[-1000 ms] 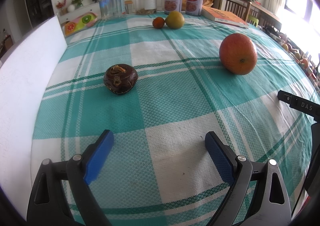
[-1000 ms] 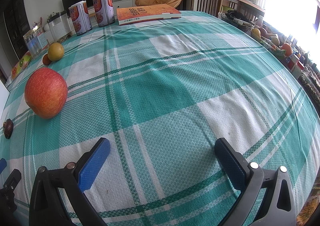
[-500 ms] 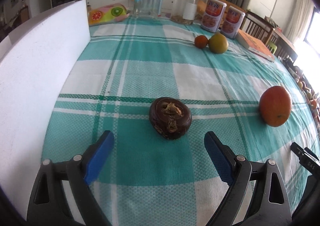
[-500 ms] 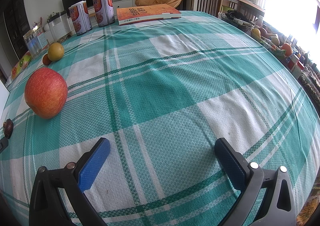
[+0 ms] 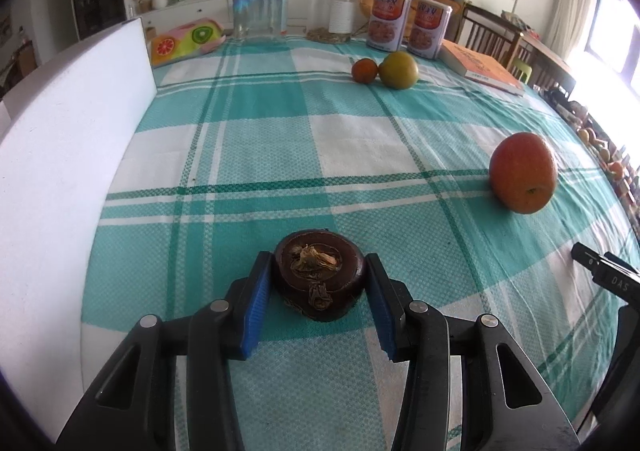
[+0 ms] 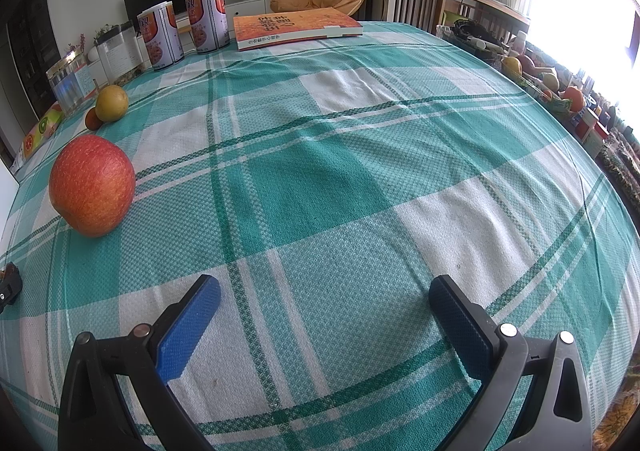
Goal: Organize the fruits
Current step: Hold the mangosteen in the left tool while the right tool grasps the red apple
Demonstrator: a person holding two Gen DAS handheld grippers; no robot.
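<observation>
Now mangosteen [image 5: 319, 281] sits between (touching) fingers [image 5: 256, 303].

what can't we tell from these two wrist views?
- Left wrist view: whether the blue pads of the left gripper press the dark brown round fruit; its sides hide the contact.
- Right wrist view: the same fruit is cut off by the left edge.
- Both views: can labels are too small.

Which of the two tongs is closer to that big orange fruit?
Probably the right tongs: the orange sits just ahead to their left. The left tongs, closed around the dark brown fruit, have it farther off to their right.
</observation>
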